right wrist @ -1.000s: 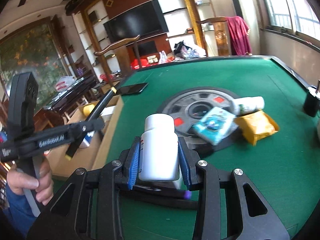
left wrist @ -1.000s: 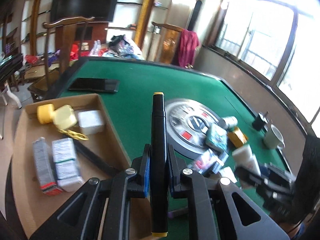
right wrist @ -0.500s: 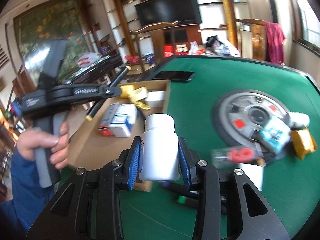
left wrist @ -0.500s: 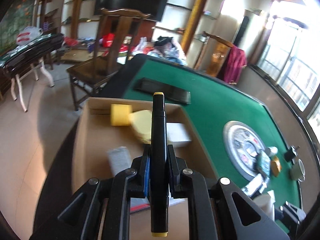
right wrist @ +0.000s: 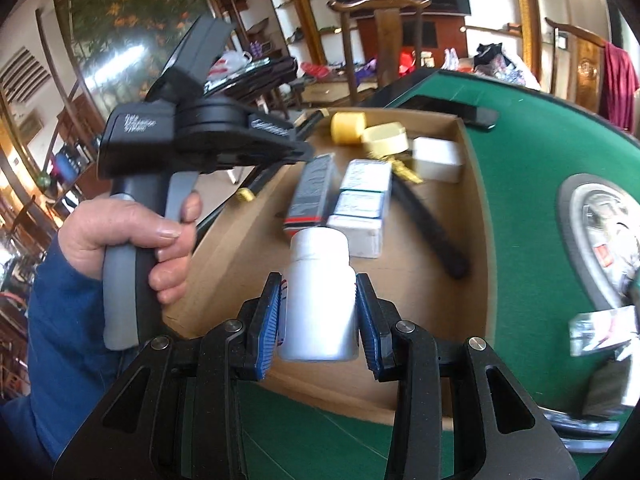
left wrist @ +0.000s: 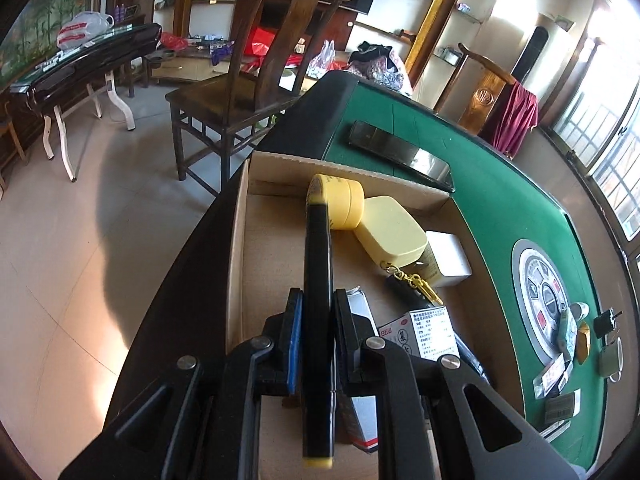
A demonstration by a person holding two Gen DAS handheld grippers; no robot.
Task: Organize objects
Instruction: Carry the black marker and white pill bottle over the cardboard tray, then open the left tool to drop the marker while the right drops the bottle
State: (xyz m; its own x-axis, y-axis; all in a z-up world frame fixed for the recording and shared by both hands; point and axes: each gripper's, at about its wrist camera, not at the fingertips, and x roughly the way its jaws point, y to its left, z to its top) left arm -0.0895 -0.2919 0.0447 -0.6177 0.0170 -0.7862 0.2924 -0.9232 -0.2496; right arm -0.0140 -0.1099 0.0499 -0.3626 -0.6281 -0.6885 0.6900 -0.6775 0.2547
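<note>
Clamped in the left gripper: a black marker, yellow-tipped. Past the jaws, a cardboard box with a yellow jar, pale case, perhaps medicine cartons. Right, green table.

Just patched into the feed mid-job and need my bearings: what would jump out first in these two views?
Both grippers are loaded over the cardboard box: the left gripper pinches a black marker with yellow ends, and the right gripper clamps a white bottle upright between its fingers. The box sits at the green table's edge, already holding yellow containers and small cartons. More clutter lies by the round centre plate.
</note>
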